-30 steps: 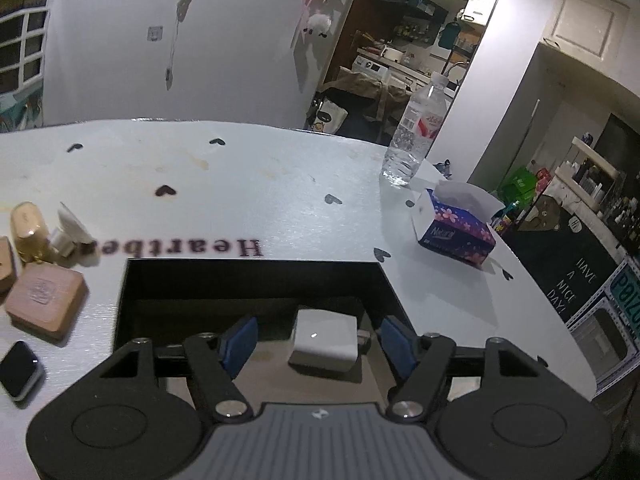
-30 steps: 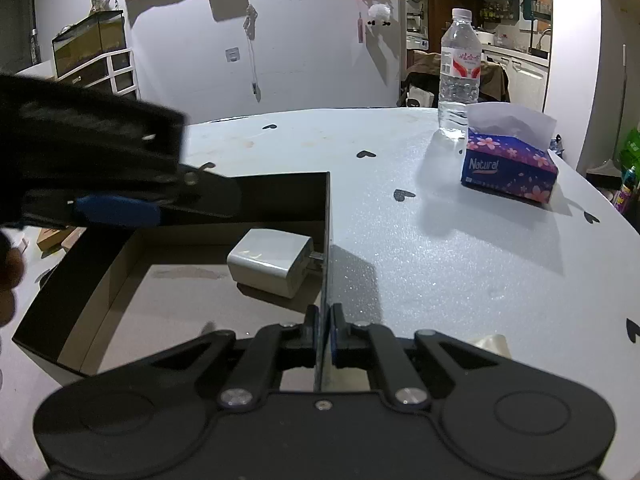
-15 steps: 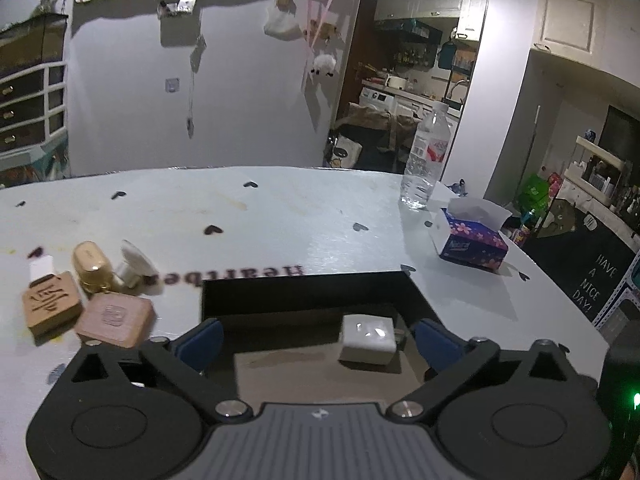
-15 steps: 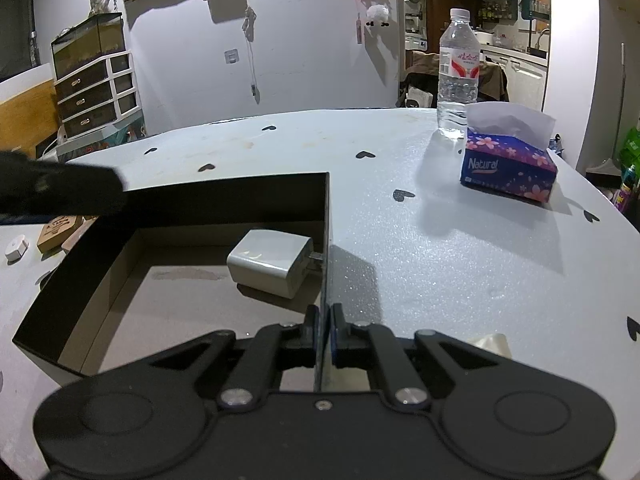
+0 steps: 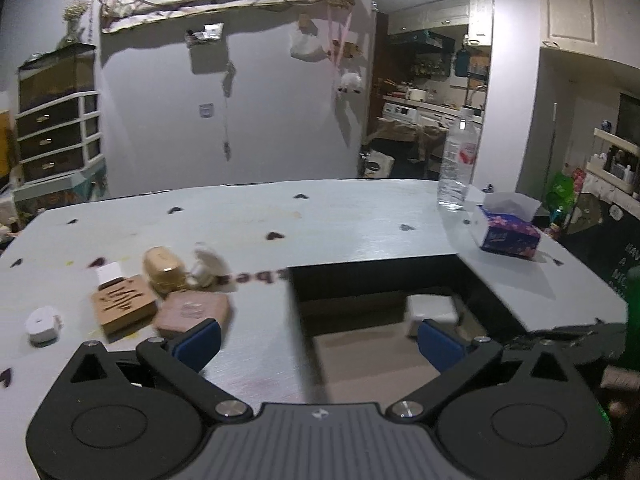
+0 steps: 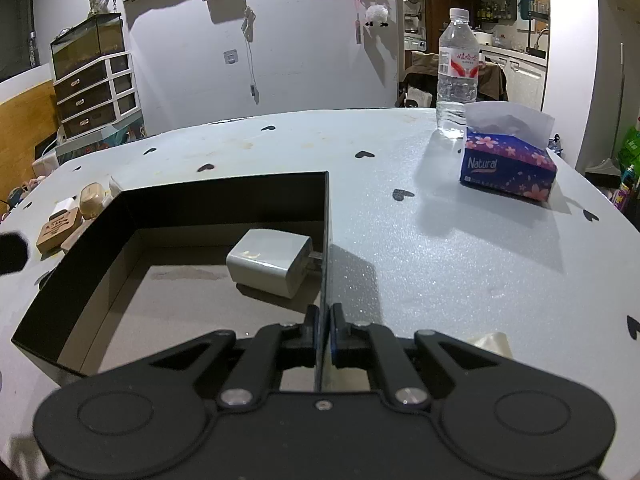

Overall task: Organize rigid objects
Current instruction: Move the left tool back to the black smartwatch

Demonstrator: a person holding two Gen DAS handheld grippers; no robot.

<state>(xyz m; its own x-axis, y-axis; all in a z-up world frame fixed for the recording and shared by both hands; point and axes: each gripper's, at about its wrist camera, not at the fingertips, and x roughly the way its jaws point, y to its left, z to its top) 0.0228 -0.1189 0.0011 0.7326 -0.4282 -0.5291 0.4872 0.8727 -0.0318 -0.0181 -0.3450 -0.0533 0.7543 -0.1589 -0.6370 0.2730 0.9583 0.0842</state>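
Now that the white charger (image 5: pixel 432 309) lies released in the black box (image 6: pixel 224 204), the left gripper (image 5: pixel 318 339) — jaws wide, empty — has swung toward the wooden blocks (image 5: pixel 124 307) at the desk's left edge; the right gripper (image 6: pixel 323 334) pinches the box wall.

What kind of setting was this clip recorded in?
Most likely a lived-in home, not a lab. The table stands in a room that opens onto a kitchen, with a drawer unit by the wall and a tissue box on the table.

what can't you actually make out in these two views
- Left wrist view: the wooden blocks and gold case are motion-blurred, so their engraving is unreadable.
- Left wrist view: the white charger is partly behind a blue pad.
- Right wrist view: the box wall hides most of the items lying to its left.
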